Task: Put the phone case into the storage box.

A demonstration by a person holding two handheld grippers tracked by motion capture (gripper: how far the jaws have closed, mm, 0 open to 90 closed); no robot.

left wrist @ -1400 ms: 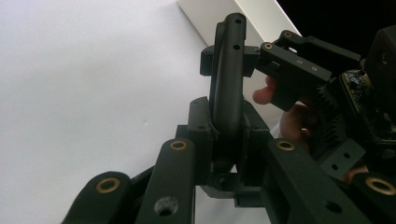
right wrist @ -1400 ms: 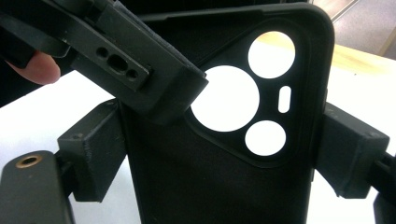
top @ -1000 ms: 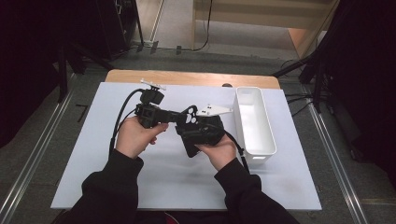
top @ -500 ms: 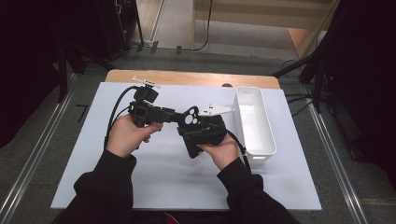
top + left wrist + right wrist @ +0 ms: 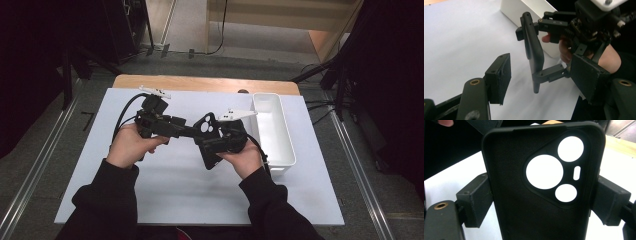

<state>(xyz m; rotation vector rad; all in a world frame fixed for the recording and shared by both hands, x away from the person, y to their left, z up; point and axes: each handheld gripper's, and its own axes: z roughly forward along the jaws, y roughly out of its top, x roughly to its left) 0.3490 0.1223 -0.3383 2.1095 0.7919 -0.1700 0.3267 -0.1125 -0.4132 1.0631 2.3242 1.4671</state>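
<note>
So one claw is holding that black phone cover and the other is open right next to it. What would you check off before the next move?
1. Right gripper clamped on the phone case: ok, a pad presses each long edge.
2. Case held off the table: ok, in the left gripper view it hangs above the white surface.
3. Left gripper open wide enough to take the case: ok, its jaws stand apart, one on each side of the case's edge.
4. Left pads touching the case: not ok yet, a gap shows on both sides.
5. White bin free to receive it: ok, what shows of its inside looks empty.
6. Cables clear of the jaws: cannot tell.
</note>
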